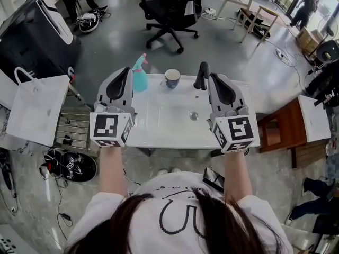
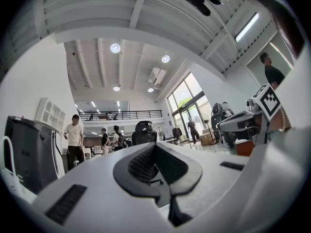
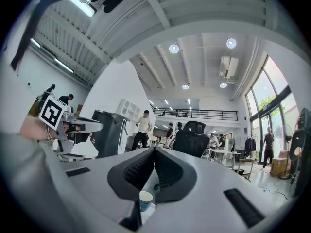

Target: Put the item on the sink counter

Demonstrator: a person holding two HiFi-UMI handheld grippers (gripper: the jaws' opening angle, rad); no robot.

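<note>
1. Left hand-held gripper [image 2: 155,149] and right hand-held gripper [image 3: 155,153]: both pinched closed, empty, held over the white worktop [image 1: 159,137].
2. Cup [image 1: 172,78] upright on the worktop's back edge at 12 o'clock; spray bottle [image 1: 139,78] at 11, faucet [image 1: 201,74] at 1.
3. Unclear which counts as the item; neither held.
4. Cup probably light, thin-walled, easily crushed or tipped. Best taken mid-wall, gently.
5. Bottle likely stiffer, heavier if filled. Best taken at the neck.

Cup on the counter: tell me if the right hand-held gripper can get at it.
Probably, yes: the cup stands in the open, but the faucet stands between it and the right hand-held gripper, whose jaws are shut.
</note>
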